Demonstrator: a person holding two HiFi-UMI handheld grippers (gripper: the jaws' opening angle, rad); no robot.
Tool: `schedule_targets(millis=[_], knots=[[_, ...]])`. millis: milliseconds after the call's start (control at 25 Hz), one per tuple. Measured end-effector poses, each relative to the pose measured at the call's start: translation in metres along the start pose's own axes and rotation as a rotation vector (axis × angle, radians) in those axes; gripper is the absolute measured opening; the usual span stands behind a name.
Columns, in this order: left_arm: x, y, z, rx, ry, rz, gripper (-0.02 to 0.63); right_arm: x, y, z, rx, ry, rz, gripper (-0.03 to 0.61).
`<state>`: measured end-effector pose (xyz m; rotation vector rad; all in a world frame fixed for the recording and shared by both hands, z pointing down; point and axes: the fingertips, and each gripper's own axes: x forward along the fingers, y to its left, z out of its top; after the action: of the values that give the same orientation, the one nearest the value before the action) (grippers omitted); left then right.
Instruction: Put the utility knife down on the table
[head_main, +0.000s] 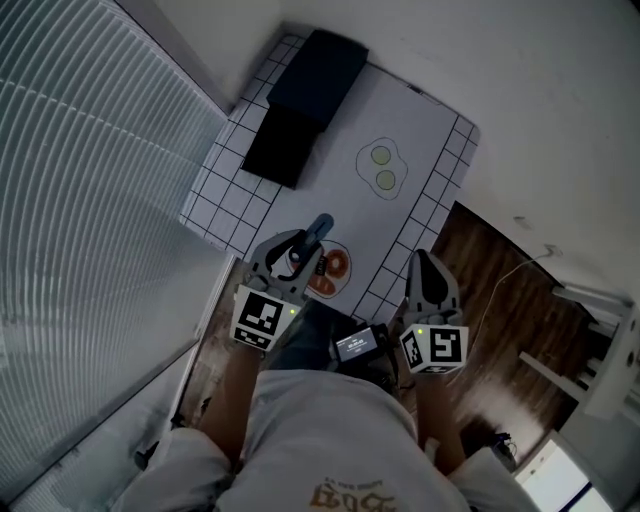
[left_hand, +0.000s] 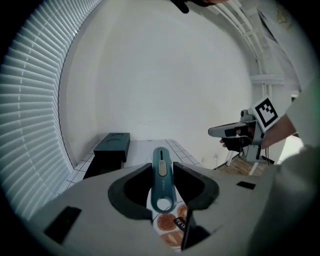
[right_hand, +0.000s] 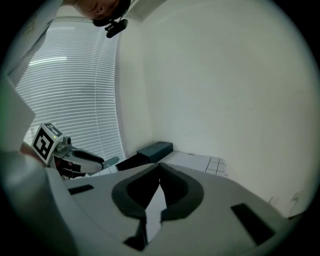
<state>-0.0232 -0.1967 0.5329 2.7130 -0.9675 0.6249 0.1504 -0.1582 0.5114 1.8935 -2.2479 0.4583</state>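
Left hand-held gripper (head_main: 305, 248) has the goods: its two jaws are clamped on the teal plastic utility knife (left_hand: 163, 182). They pinch the handle from both sides, grey slider facing up, the round hole at the butt end pointing back toward the person. The knife is up in the air, not down. It hangs over the end of the white rectangular surface (head_main: 410, 110) farthest from the dark teal rectangular box (head_main: 318, 68). Directly under the knife there's a round printed patch with orange discs (head_main: 332, 268), also at the end opposite the box.

Over to the right hand-held gripper (head_main: 420, 260): jaws pressed together tip to tip, nothing between them. It sits at the border of the surface, again at the end away from the box, right where the white top meets the brown wooden floor (head_main: 500, 270).

Now the surface itself: plain white down the middle, black grid lines along its borders. The box stands at the far end, and a flat black slab (head_main: 285, 142) lies right against the box on its near side. Beside that slab, toward the middle, is a drawn outline holding two pale green circles (head_main: 382, 167).

And the room: white slatted window blinds (head_main: 80, 150) run along the box's left side. A bare white wall (head_main: 520, 80) stands behind the box and to its right. A thin pale cable (head_main: 512, 272) trails across the floorboards.
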Motion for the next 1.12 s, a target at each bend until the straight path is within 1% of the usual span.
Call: schedule_targets(millis=[120, 320, 480, 640, 680, 760, 880, 1040, 1120], knots=[[0.007, -0.004, -0.018, 0.032, 0.061, -0.013, 0.138, 0.001, 0.001, -0.008, 0.011, 0.008, 0.001, 0.008], [0.016, -0.01, -0.051, 0.051, 0.154, -0.033, 0.138, 0.003, 0.002, -0.016, 0.02, 0.023, 0.005, 0.008], [0.021, -0.008, -0.067, 0.037, 0.188, -0.035, 0.138, 0.007, 0.001, -0.024, 0.029, 0.032, 0.005, 0.008], [0.028, -0.005, -0.088, 0.03, 0.224, -0.033, 0.138, 0.01, 0.001, -0.039, 0.013, 0.058, 0.014, 0.008], [0.03, -0.003, -0.091, 0.029, 0.228, -0.025, 0.133, 0.011, 0.002, -0.042, 0.014, 0.066, 0.014, 0.008], [0.032, 0.001, -0.094, 0.047, 0.231, 0.001, 0.022, 0.011, 0.003, -0.049, 0.018, 0.077, 0.015, 0.008], [0.04, 0.003, -0.104, 0.079, 0.231, 0.017, 0.011, 0.01, 0.003, -0.06, 0.021, 0.095, 0.015, 0.008], [0.052, 0.006, -0.133, 0.062, 0.269, 0.013, 0.009, 0.008, 0.004, -0.071, 0.026, 0.129, 0.013, 0.008], [0.054, 0.007, -0.135, 0.057, 0.267, 0.011, 0.009, 0.008, 0.003, -0.071, 0.022, 0.137, 0.008, 0.008]])
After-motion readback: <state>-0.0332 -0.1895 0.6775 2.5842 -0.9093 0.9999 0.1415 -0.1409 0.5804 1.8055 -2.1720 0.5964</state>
